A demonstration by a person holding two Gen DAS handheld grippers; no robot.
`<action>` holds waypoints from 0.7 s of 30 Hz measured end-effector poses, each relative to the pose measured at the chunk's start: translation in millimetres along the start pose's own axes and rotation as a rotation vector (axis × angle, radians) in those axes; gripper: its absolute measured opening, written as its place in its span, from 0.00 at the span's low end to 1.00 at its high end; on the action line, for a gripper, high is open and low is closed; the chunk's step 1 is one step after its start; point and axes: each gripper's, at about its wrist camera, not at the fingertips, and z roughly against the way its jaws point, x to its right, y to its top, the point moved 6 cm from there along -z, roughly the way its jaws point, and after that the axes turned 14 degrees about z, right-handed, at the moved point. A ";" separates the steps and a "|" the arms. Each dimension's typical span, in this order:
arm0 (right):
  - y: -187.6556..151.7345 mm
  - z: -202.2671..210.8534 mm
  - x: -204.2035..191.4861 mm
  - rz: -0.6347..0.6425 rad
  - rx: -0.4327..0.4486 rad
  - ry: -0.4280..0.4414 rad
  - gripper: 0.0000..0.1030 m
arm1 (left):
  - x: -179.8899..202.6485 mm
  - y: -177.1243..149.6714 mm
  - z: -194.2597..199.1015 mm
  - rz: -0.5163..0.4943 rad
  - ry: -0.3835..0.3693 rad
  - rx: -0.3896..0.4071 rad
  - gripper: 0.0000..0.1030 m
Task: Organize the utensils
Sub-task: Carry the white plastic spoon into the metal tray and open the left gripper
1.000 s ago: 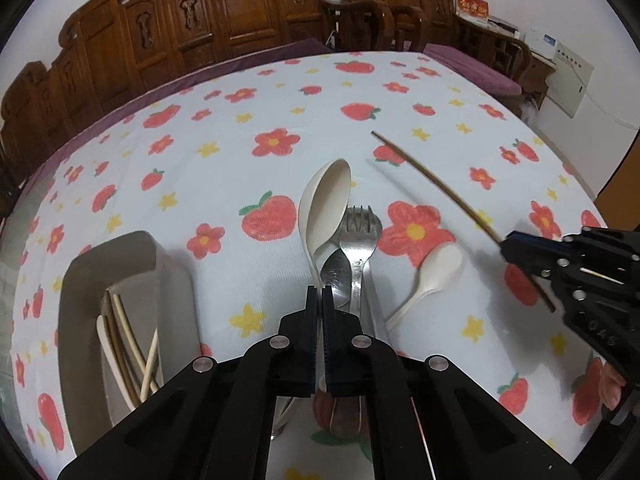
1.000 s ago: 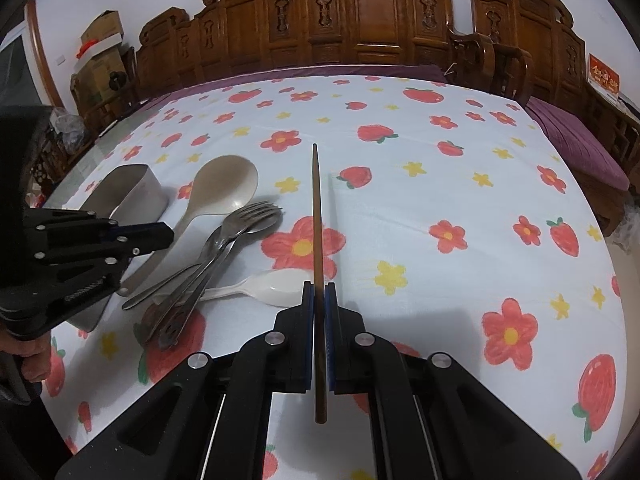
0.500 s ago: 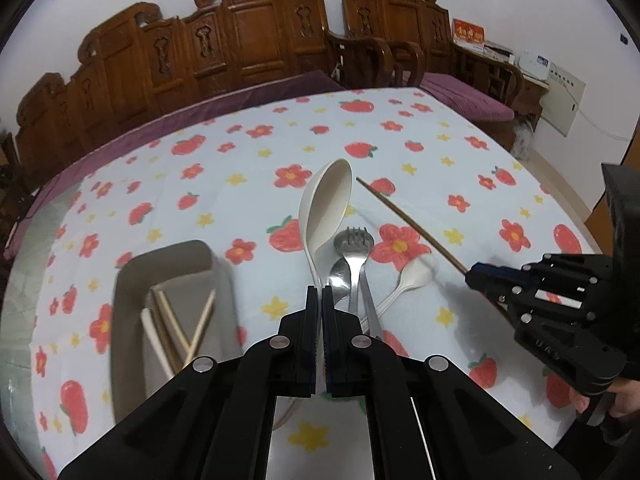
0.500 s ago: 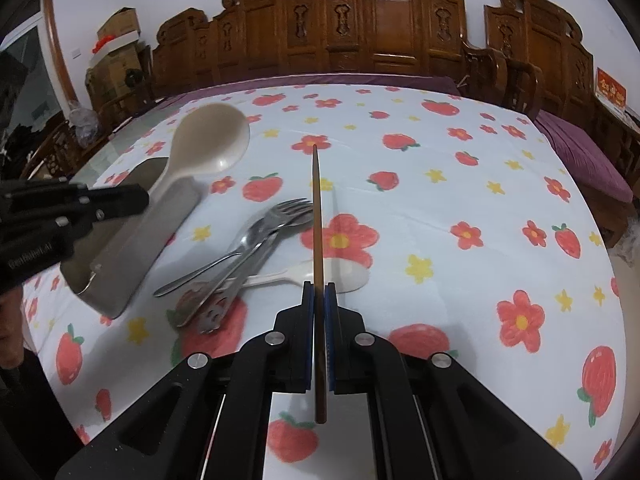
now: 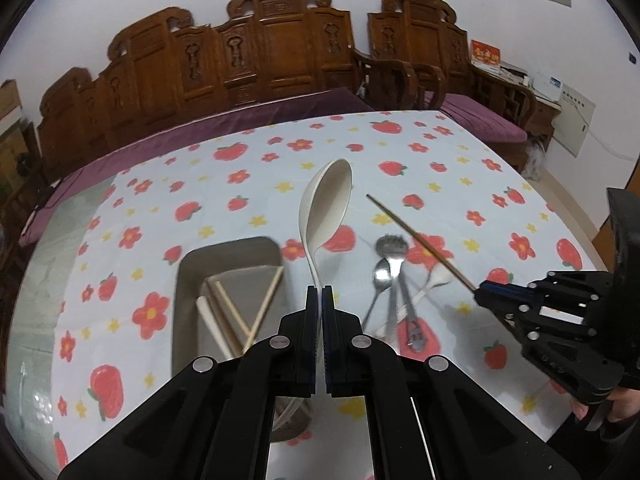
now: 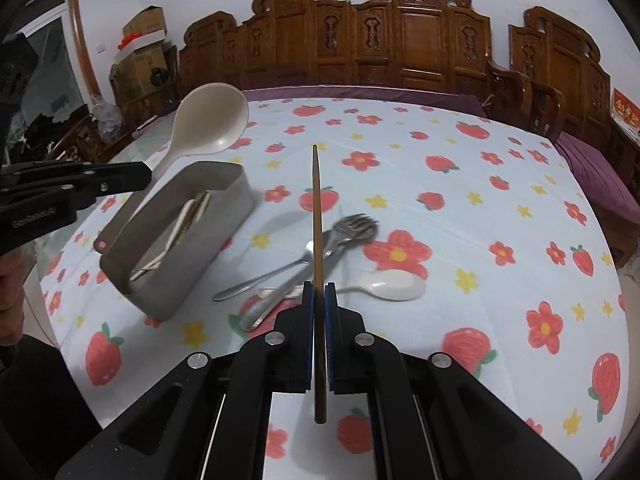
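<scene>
My left gripper (image 5: 320, 294) is shut on the handle of a large cream spoon (image 5: 326, 204) and holds it in the air beside the grey utensil box (image 5: 188, 276); the spoon (image 6: 210, 120) and left gripper (image 6: 140, 176) also show in the right wrist view. The box (image 6: 224, 216) holds pale chopsticks (image 5: 244, 312). My right gripper (image 6: 319, 292) is shut on a brown chopstick (image 6: 316, 216) and holds it above the table; it shows in the left wrist view too (image 5: 480, 292). A metal fork (image 6: 352, 228), a metal spoon (image 6: 264, 276) and a small white spoon (image 6: 384, 286) lie on the cloth.
The table has a white cloth with red flowers and strawberries (image 6: 480, 208). Carved wooden chairs (image 6: 400, 40) stand along the far edge. A purple cushion (image 6: 600, 184) lies at the right. Cardboard boxes (image 6: 140, 40) stand at the back left.
Both grippers have risen. The left one has lifted the cream spoon off the table and moved left toward the box. The right one still holds the chopstick.
</scene>
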 end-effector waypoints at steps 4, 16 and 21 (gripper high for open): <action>7.5 -0.8 -10.3 0.015 0.000 0.004 0.06 | -27.9 -8.3 -10.1 0.042 0.014 -0.018 0.01; 21.2 -12.2 -23.5 0.020 -0.021 0.001 0.06 | -82.7 -20.2 -50.1 0.153 0.016 -0.055 0.01; 25.5 -17.9 -31.3 0.033 -0.033 0.000 0.06 | -89.2 -26.1 -57.0 0.168 0.003 -0.074 0.01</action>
